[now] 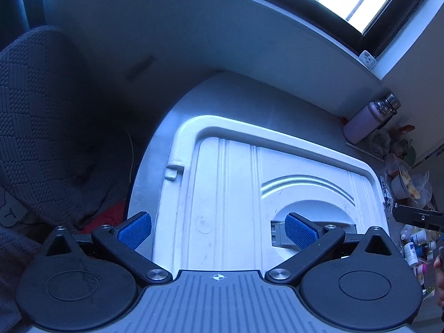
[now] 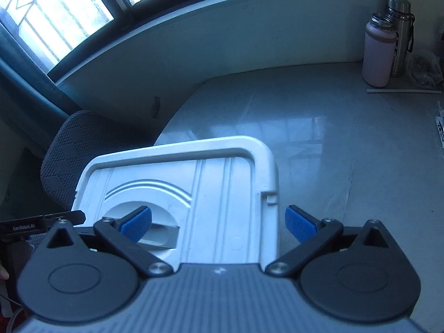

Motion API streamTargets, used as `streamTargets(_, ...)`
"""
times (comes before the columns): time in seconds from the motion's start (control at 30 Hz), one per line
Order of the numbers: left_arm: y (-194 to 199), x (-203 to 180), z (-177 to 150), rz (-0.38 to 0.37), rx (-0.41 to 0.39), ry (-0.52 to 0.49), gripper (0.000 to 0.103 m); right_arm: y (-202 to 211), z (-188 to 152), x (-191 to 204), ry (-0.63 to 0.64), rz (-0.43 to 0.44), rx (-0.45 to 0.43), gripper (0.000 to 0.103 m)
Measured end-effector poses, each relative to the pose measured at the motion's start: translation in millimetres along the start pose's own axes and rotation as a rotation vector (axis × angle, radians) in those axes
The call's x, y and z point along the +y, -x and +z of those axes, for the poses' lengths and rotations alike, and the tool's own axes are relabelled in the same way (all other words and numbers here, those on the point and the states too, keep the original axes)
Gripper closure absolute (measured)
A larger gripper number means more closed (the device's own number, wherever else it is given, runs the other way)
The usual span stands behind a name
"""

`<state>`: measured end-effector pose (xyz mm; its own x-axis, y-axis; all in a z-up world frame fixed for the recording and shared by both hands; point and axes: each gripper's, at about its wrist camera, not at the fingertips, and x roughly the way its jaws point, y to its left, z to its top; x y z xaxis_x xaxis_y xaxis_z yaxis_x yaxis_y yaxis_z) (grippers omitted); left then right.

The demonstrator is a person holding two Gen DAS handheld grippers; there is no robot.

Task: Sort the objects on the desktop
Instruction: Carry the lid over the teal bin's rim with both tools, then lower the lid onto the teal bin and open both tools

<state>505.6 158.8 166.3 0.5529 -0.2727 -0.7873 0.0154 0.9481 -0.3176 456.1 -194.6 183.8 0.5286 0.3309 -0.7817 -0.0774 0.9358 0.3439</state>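
Both grippers, left gripper (image 1: 217, 231) and right gripper (image 2: 217, 223), hang with fingers wide and empty above the white lidded box (image 1: 249, 183) at the worktop's (image 2: 319, 127) near-left corner (lid closed). Opening it by the grey latch (image 1: 277, 234) likely comes next.

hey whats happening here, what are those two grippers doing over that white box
A person holds a hand-held gripper in each hand above a closed white storage box on a grey desk. The left hand-held gripper and the right hand-held gripper are both open and empty, poised over the lid, near its recessed handle. Nothing is gripped yet. A pink bottle and a steel flask stand at the far edge, and small paint bottles lie to the box's right.
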Motion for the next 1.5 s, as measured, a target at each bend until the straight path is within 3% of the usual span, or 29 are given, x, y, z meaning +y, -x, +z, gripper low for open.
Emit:
streamTargets(0.47,17.6,1.8,8.0,0.007,-0.061,0.014,0.000,2.1,-7.8,-4.2,-0.015,0.005,0.006,0.002)
streamTargets(0.73,23.2,-10.8,3.6,0.014,-0.067,-0.032,0.000,4.9,-15.1,-2.4,-0.005,-0.002,-0.001,0.004)
streamTargets(0.8,20.4,-12.8,1.9,0.026,-0.049,-0.050,0.000,5.4,-16.8,1.2,0.025,-0.029,0.001,0.025)
streamTargets(0.87,20.6,-12.2,-0.1,0.033,-0.052,-0.057,0.000,5.0,-18.3,4.9,0.051,-0.061,0.003,0.035)
streamTargets(1.03,28.3,-12.4,2.3,0.064,-0.076,-0.066,0.000,7.0,-18.8,9.8,0.082,-0.069,0.002,0.045)
streamTargets(1.17,38.0,-22.8,4.2,0.191,-0.111,-0.159,0.000,6.7,-19.1,13.7,0.113,-0.093,0.007,0.059)
streamTargets(1.27,39.8,-29.8,4.9,0.201,-0.101,-0.202,0.000,5.0,-20.2,15.1,0.130,-0.109,0.020,0.057)
streamTargets(1.37,31.5,-21.4,5.9,0.196,-0.054,-0.148,0.000,2.2,-21.8,12.8,0.125,-0.135,0.030,0.053)
streamTargets(1.5,15.0,-7.4,2.1,0.235,0.002,-0.096,0.000,-6.2,-25.4,5.1,0.114,-0.175,0.062,0.035)
